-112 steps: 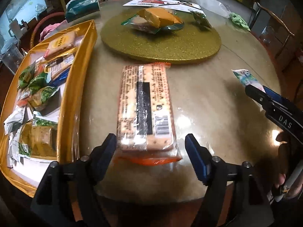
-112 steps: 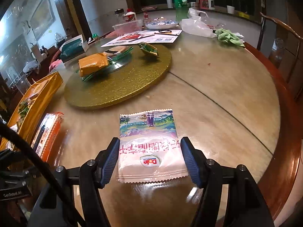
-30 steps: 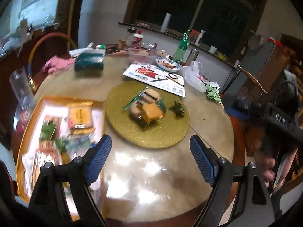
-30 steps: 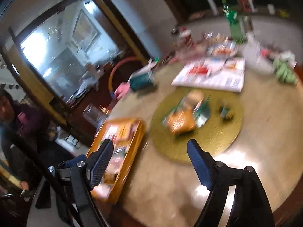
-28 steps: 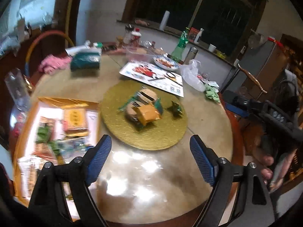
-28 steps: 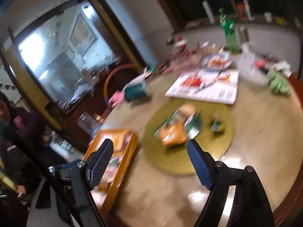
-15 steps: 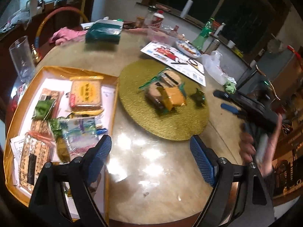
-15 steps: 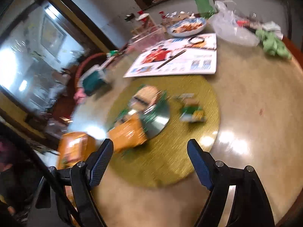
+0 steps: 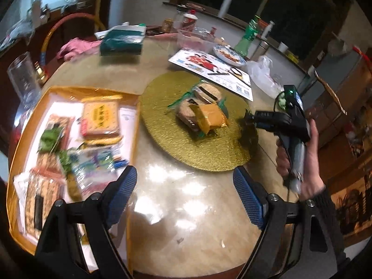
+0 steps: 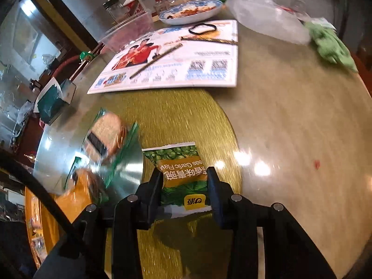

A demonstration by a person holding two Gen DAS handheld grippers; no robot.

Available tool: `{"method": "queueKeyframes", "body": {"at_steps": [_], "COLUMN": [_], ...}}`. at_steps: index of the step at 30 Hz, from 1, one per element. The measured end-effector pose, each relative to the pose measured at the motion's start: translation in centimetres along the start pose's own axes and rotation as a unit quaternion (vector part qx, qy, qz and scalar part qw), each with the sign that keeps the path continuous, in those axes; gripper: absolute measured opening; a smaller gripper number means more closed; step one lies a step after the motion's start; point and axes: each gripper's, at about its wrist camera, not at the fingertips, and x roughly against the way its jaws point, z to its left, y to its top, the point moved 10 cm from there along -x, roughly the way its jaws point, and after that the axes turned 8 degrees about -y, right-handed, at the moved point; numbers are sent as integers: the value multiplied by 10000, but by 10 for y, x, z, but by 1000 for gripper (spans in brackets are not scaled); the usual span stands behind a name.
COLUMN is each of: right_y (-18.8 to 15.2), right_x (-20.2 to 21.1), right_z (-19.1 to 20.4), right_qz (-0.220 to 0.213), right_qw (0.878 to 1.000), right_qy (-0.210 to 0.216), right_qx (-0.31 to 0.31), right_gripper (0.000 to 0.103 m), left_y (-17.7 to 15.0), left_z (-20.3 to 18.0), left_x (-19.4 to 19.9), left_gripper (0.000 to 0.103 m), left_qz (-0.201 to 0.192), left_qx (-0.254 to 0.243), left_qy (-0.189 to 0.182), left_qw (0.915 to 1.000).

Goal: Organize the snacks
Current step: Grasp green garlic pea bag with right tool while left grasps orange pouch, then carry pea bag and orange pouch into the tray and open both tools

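My right gripper is shut on a small green pea snack packet over the gold turntable; in the left wrist view it reaches in at the turntable's right edge. A pile of cracker packs with an orange packet lies on the turntable. The gold tray at left holds several snacks, among them a yellow cracker pack. My left gripper is open and empty above the table's near side.
A printed leaflet, a food plate, a plastic bag and a green cloth lie beyond the turntable. A teal tissue box and a glass stand at the left.
My right gripper dropped to the turntable and closed on the green pea packet. My left gripper stayed open, raised above the table, and its view shifted slightly.
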Motion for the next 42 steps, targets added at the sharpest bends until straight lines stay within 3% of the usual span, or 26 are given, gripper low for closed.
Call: {"method": "queueKeyframes", "body": {"at_steps": [5,9,13,15,19,20,23,29,33,38,40,42], "right_y": [-55,-104,-126,-127,-128,-128,-132,-139,-145,-175,-183,-190], "right_x": [22,46,59,61,62,62,64,69,70,76,77,80], "right_z": [-3,-16,-31,-33,-32,-31,-32,-36,-28,5,17,31], "right_qz": [74,-162,-255,-241,-239,-250,-313,-388,-442,-391,-404,-343], "right_qw": [9996,9991,9976,9963,9956,9958,9957,9939,9961,9927,9916,9906], "right_qy": [287,381,596,766,845,827,813,935,738,1111,1215,1316], "right_qx": [4,-34,-240,-313,-333,-317,-306,-437,-189,247,168,145], "right_gripper": [37,37,37,38,37,37,37,37,38,37,37,37], "left_y": [15,40,62,73,64,60,51,27,-23,-92,-107,-109], "left_z": [-21,-43,-52,-54,-36,-33,-32,-36,-26,-9,5,14], "left_x": [-46,-90,-132,-153,-199,-200,-190,-144,-99,-42,-26,-6], "left_gripper": [85,85,85,85,83,72,59,55,55,55,54,54], "left_qz": [432,675,860,796,1378,1387,1184,808,793,559,505,331], "left_qx": [-466,-1314,-1725,-2050,-2541,-2546,-2317,-1848,-1243,-657,-409,-227], "left_qy": [169,435,530,683,1277,1313,1073,712,473,90,329,330], "left_qw": [9978,9881,9798,9731,9488,9480,9596,9769,9879,9962,9973,9986]}}
